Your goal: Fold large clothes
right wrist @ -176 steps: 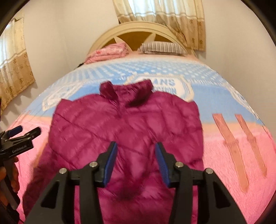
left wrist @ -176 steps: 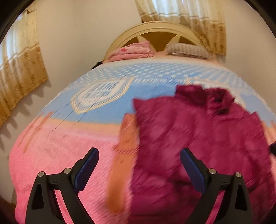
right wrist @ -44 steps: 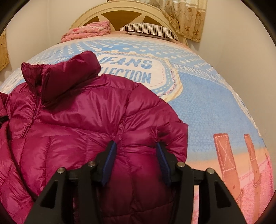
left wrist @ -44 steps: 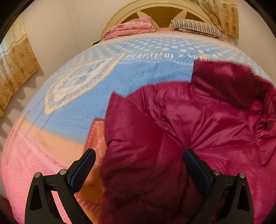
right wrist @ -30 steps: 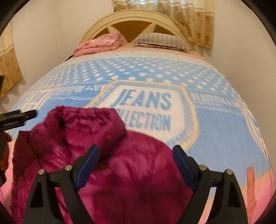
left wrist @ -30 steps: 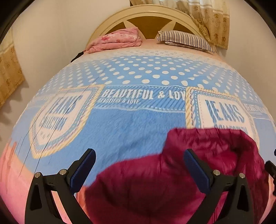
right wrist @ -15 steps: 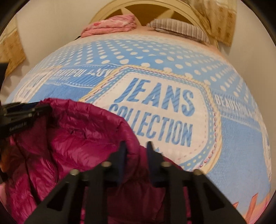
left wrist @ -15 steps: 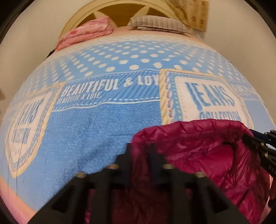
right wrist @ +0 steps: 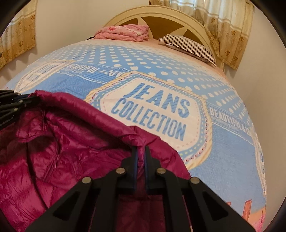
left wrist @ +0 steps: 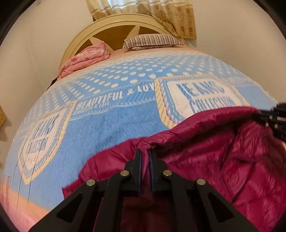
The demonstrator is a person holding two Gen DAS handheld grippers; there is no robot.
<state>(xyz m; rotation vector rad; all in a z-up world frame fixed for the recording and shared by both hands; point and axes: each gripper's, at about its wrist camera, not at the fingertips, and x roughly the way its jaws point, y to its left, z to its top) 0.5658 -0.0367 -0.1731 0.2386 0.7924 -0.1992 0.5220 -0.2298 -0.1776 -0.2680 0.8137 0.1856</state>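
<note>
On the bed (left wrist: 110,125), one maroon jacket (left wrist: 205,160), two grippers' fingers (left wrist: 138,160) (right wrist: 134,157) each clamped tight on its edge.

There was one maroon puffer jacket (left wrist: 205,157) on the near part of the bed, and one bed (left wrist: 107,128), with one arched cream headboard (right wrist: 160,16) at its far end. One blue printed blanket (right wrist: 223,142) covered it. Two claws were in view: the left claw (left wrist: 145,154) and the right claw (right wrist: 140,151), each with two fingers pressed close on a fold of the jacket. At the far end lay one striped pillow (left wrist: 153,40) to the right and one folded pink quilt (left wrist: 85,58) to the left. Curtains numbered two: one (right wrist: 223,26) at far right and one (right wrist: 16,35) at left. The blanket bore two "JEANS COLLECTION" badges.
</note>
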